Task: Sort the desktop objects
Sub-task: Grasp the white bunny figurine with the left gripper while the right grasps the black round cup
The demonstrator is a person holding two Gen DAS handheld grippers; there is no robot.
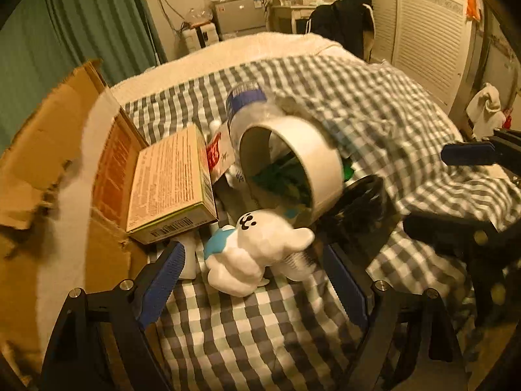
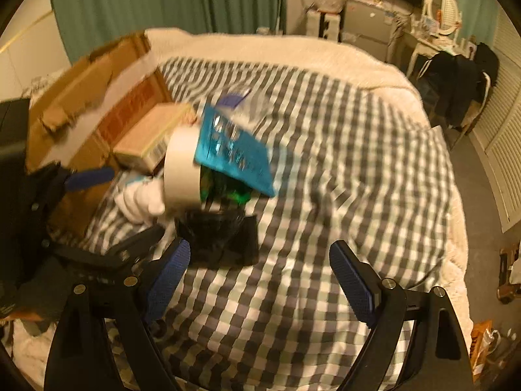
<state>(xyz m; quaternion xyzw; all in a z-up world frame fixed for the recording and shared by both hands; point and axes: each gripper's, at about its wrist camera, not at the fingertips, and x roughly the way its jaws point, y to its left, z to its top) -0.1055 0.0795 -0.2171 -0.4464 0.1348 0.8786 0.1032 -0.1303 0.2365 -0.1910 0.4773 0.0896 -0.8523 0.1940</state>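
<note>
The left gripper [image 1: 257, 277] stands with its blue-padded jaws apart and nothing clamped; the white plush toy [image 1: 260, 251] lies between them at lower centre of the left wrist view, not pressed by either pad. The right gripper [image 2: 260, 280] is likewise spread wide over bare checked bedcover [image 2: 325, 163], holding nothing.

Writing: the tan carton [image 1: 172, 185] at centre left carries dense printed text and a barcode on its end face, neither readable. A red-and-white label [image 1: 216, 154] just behind it and the blue label on the clear plastic bottle [image 1: 247, 104] are too blurred to read. The plush toy has a black face mark.

Containers: the open cardboard box [image 1: 49, 163] fills the left edge of the frame; its contents cannot be seen. The carton leans against its flap.

The white tape roll [image 1: 293, 166] sits tilted at centre, against the bottle. In the right wrist view a blue packet [image 2: 234, 150] rests on the roll, with a black object [image 2: 224, 241] below.
</note>
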